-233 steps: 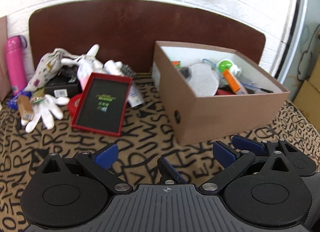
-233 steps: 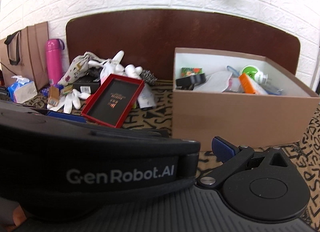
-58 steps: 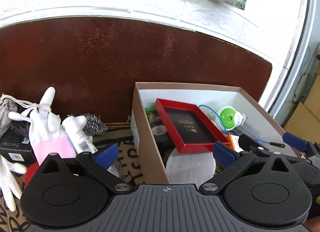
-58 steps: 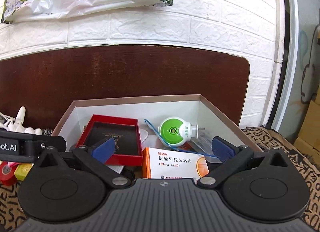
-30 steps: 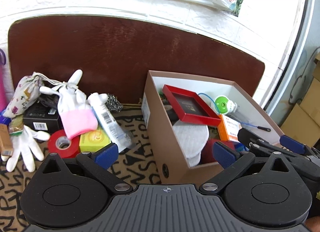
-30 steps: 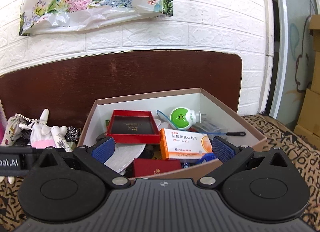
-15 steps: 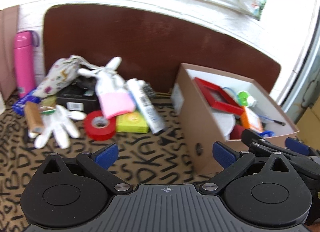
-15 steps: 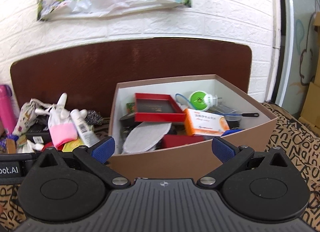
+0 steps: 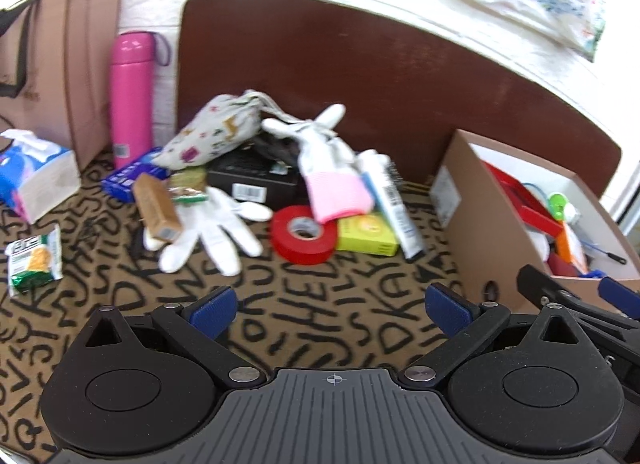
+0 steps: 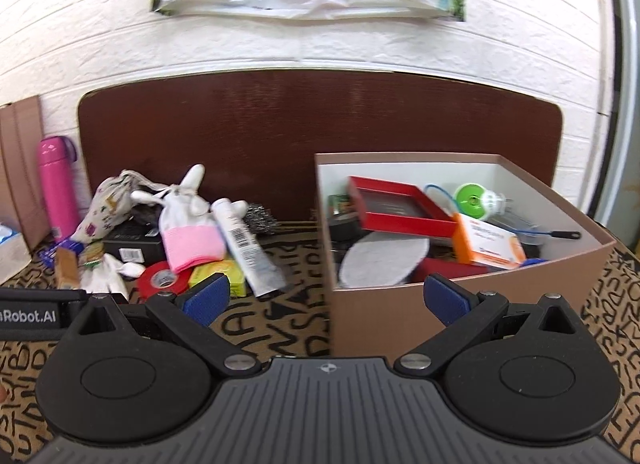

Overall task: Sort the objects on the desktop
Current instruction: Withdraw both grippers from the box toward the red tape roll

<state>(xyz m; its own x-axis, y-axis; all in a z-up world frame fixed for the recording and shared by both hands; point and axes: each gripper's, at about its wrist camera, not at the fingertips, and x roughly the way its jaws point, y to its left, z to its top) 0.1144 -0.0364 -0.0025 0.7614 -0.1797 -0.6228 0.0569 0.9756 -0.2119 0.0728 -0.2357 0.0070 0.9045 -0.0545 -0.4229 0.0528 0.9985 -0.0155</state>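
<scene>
A brown cardboard box [image 9: 476, 224] [image 10: 400, 316] stands at the right and holds a red framed box [image 10: 396, 208], an orange medicine box [image 10: 488, 242], a green-white plug-in device [image 10: 478, 198] and a grey insole [image 10: 384, 258]. Loose items lie to its left: a red tape roll [image 9: 304, 234] [image 10: 162, 280], a yellow box [image 9: 366, 234], a white tube [image 9: 390, 204] [image 10: 246, 248], a pink-cuffed glove [image 9: 332, 184] [image 10: 190, 232], a white glove [image 9: 212, 232]. My left gripper [image 9: 330, 306] is open and empty, low over the mat. My right gripper [image 10: 326, 300] is open and empty, in front of the box.
A pink flask [image 9: 132, 98] [image 10: 58, 184], a patterned pouch [image 9: 218, 132], a black box [image 9: 252, 180], a tissue pack [image 9: 34, 178] and a snack packet [image 9: 34, 260] lie at the left. A brown paper bag [image 9: 52, 64] leans on the wall. A dark headboard [image 10: 320, 132] stands behind.
The red framed box went from the mat into the cardboard box. Both grippers then drew back from the box, and the left view swung left over the loose pile.
</scene>
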